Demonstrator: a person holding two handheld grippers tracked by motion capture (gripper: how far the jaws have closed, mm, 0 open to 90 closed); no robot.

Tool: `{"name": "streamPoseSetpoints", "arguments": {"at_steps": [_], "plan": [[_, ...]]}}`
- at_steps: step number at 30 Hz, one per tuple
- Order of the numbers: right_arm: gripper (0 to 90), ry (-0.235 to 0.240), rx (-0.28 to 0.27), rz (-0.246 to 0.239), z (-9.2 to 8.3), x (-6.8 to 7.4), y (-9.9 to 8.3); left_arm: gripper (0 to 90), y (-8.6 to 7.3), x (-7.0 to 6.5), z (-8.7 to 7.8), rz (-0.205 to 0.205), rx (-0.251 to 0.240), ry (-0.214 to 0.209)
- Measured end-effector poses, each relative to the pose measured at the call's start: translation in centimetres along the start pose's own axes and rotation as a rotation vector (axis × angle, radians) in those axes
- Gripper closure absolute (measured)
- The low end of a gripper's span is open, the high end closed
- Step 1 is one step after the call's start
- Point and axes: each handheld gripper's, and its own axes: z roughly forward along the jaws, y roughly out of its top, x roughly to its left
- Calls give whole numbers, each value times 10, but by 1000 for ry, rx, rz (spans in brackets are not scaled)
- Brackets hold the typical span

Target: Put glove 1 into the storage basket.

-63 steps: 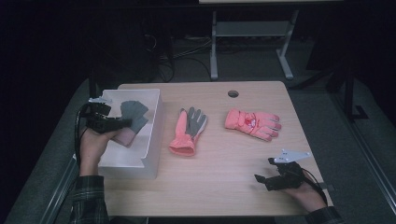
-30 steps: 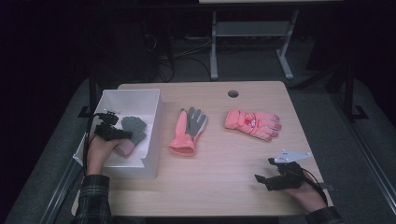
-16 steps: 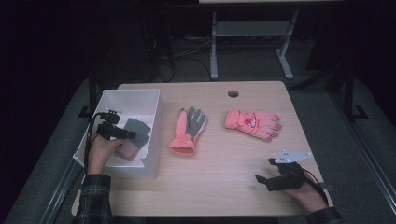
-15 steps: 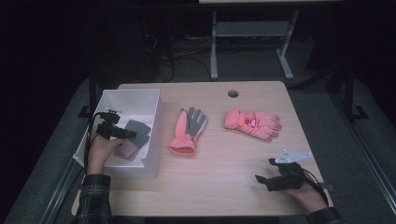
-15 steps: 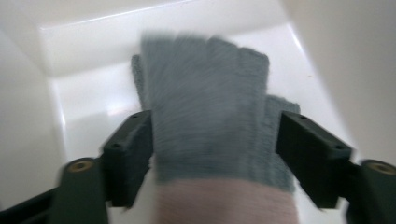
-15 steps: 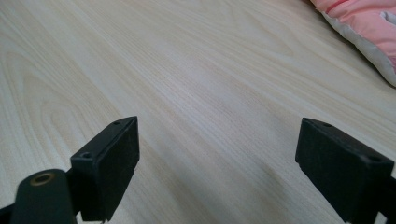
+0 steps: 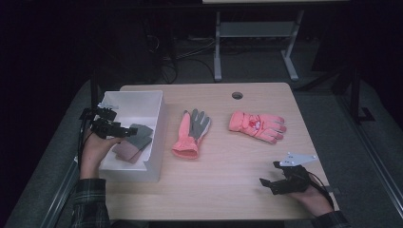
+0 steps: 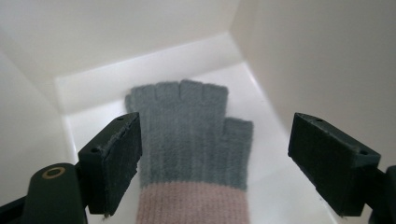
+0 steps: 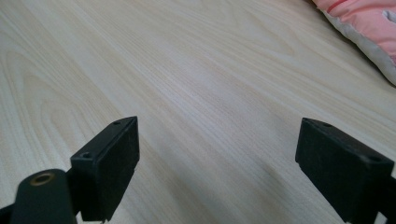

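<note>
Gripper (image 8: 215, 172) open above glove (image 8: 189, 135).

The left gripper (image 7: 124, 131) is held up on a raised left forearm at the left edge of the high view; its jaws have just been opening and stand wide apart, pressing on nothing. The right gripper (image 7: 266, 182) sits low in the right hand, jaws spread wide.

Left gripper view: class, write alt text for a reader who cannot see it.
A grey fingerless glove with a pink cuff lies flat on the floor of a white box, fingers pointing away. The left hand-held gripper hangs above it, its two black jaws standing wide open and apart from the glove.
</note>
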Motion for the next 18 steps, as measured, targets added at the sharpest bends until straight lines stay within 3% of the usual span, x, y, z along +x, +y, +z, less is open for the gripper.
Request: {"name": "streamPoseSetpoints", "arguments": {"at_steps": [5, 7, 18], "plan": [[134, 1, -5, 0, -1, 0, -1, 172, 8, -14, -12, 26, -39, -31], [134, -2, -5, -2, -1, 0, 0, 172, 11, -22, -13, 41, -55, -69], [134, 0, 1, -3, 0, 0, -1, 173, 28, -58, -25, 110, -117, -169]]}}
